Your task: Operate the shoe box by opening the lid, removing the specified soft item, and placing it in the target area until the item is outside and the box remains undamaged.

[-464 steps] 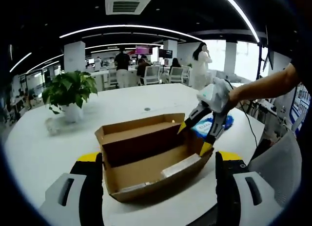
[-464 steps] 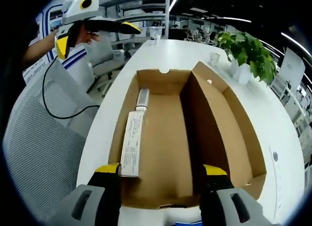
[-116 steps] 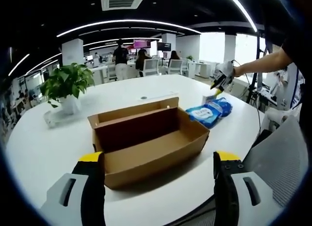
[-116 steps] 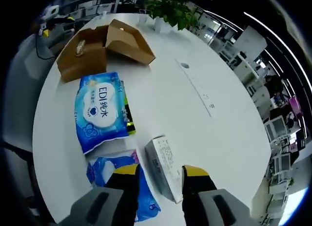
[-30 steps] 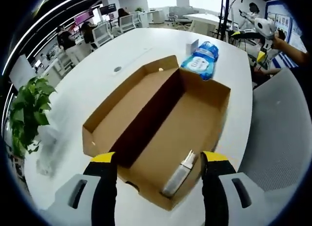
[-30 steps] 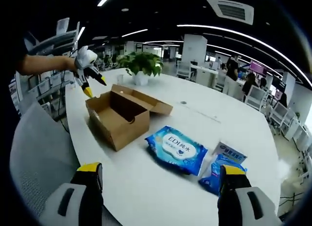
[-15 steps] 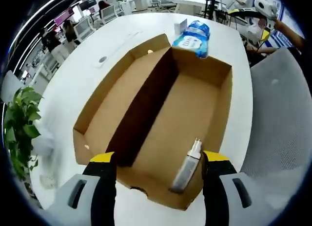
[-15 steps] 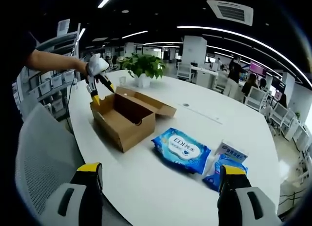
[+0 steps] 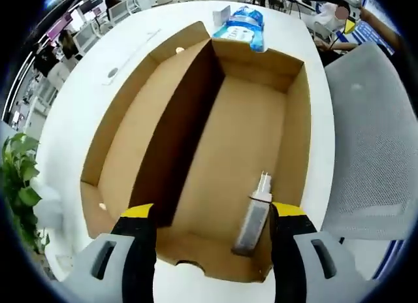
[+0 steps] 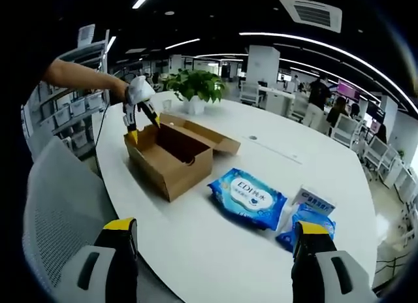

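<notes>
White, rounded surface [image 10: 215, 244] in an open-plan office carries an open cardboard shoe box [image 9: 215, 153], its lid [image 9: 140, 120] folded back flat along one long side. Inside the box, against the near right wall, lies a slim tube-shaped item [image 9: 253, 218] with a narrow cap end; no print on it can be read. Left tool [image 9: 212, 251] hangs directly over the box with its yellow-tipped jaws spread wide and nothing between them. In the right gripper view the same tool [image 10: 139, 123] hovers at the box's far end. Beside the box lies a blue wipes pack [image 10: 250, 198] printed "EDI"; next to it are a white carton [image 10: 312, 202] and a second blue pack [image 10: 297, 228]. Right tool [image 10: 215, 260] is released and well apart from everything. A potted plant [image 10: 194, 87] stands beyond the box.
</notes>
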The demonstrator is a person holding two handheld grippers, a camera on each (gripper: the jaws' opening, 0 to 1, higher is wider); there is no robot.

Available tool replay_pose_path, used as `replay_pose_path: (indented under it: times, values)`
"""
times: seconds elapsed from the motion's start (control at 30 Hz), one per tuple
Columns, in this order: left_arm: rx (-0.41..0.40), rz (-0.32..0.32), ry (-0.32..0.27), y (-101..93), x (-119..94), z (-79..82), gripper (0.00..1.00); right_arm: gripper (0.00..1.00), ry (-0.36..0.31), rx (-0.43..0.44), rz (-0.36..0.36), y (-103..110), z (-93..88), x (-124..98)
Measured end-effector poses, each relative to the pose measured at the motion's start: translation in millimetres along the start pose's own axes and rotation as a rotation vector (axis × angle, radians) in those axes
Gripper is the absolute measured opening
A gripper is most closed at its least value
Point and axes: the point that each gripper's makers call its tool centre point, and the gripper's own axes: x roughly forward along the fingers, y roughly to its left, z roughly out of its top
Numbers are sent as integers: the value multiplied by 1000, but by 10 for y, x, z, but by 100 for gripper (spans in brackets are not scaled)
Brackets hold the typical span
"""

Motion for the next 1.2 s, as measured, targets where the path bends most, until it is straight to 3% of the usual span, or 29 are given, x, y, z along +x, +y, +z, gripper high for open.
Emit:
replay_pose_path:
  times: [0.13, 0.6, 0.8, 1.2]
  values:
    - [7, -35, 29, -12, 78, -8, 68, 100, 8, 7, 2, -2, -37, 13]
    - [99, -129, 87, -166, 281, 47, 72, 100, 26, 40, 2, 9, -100, 31]
    - [142, -140, 109, -202, 370, 29, 71, 100, 29, 46, -2, -6, -114, 34]
    - [152, -176, 108, -294, 507, 91, 70, 100, 36, 59, -11, -39, -153, 45]
